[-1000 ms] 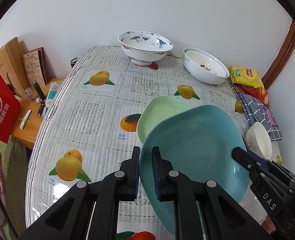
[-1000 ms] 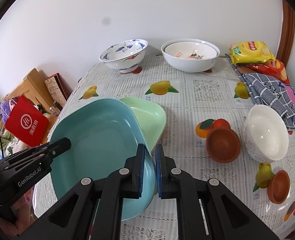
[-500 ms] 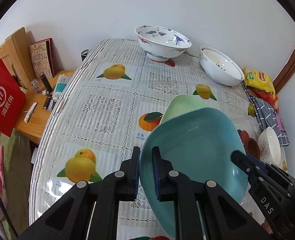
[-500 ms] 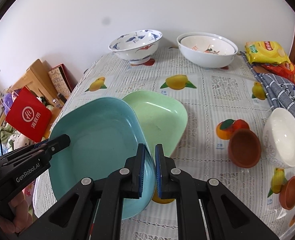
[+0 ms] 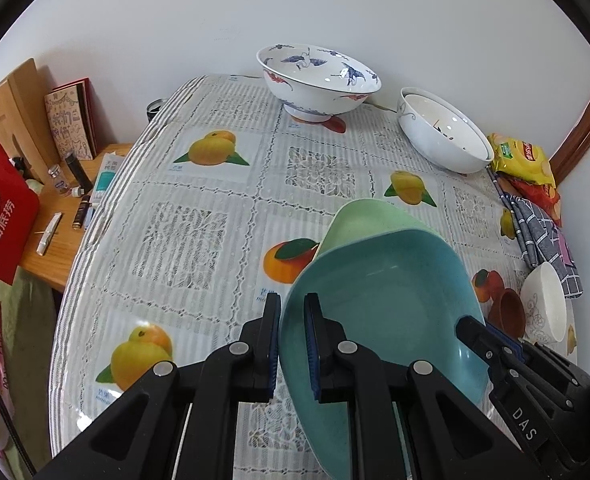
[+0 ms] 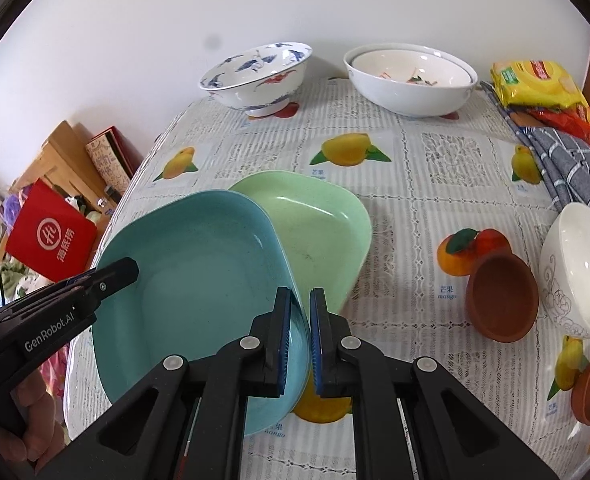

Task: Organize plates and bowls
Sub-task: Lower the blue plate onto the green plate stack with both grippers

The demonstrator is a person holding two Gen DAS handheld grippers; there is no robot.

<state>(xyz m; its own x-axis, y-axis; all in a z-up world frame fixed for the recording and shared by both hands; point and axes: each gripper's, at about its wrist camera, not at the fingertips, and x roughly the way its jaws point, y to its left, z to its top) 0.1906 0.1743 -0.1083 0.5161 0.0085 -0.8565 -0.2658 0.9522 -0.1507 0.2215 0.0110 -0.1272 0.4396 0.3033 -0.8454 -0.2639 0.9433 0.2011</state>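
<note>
A teal square plate [image 5: 383, 304] [image 6: 199, 280] is held above the table by both grippers. My left gripper [image 5: 293, 320] is shut on its left rim. My right gripper [image 6: 300, 312] is shut on its right rim. A light green square plate [image 6: 319, 232] [image 5: 371, 220] lies on the tablecloth just beyond it, its near edge hidden under the teal plate. A blue-patterned bowl [image 6: 255, 76] and stacked white bowls [image 6: 411, 80] stand at the back. A white bowl [image 6: 579, 268] and two small brown bowls [image 6: 503, 296] sit at the right.
Snack packets [image 6: 535, 88] and a checked cloth [image 6: 567, 164] lie at the back right. A wooden side table [image 5: 75, 200] with small items and a red bag [image 5: 3, 208] stands beside the table's left edge. The wall is right behind the back bowls.
Both grippers have carried the teal plate back toward the near edge and lifted it. More of the green plate is uncovered now.
</note>
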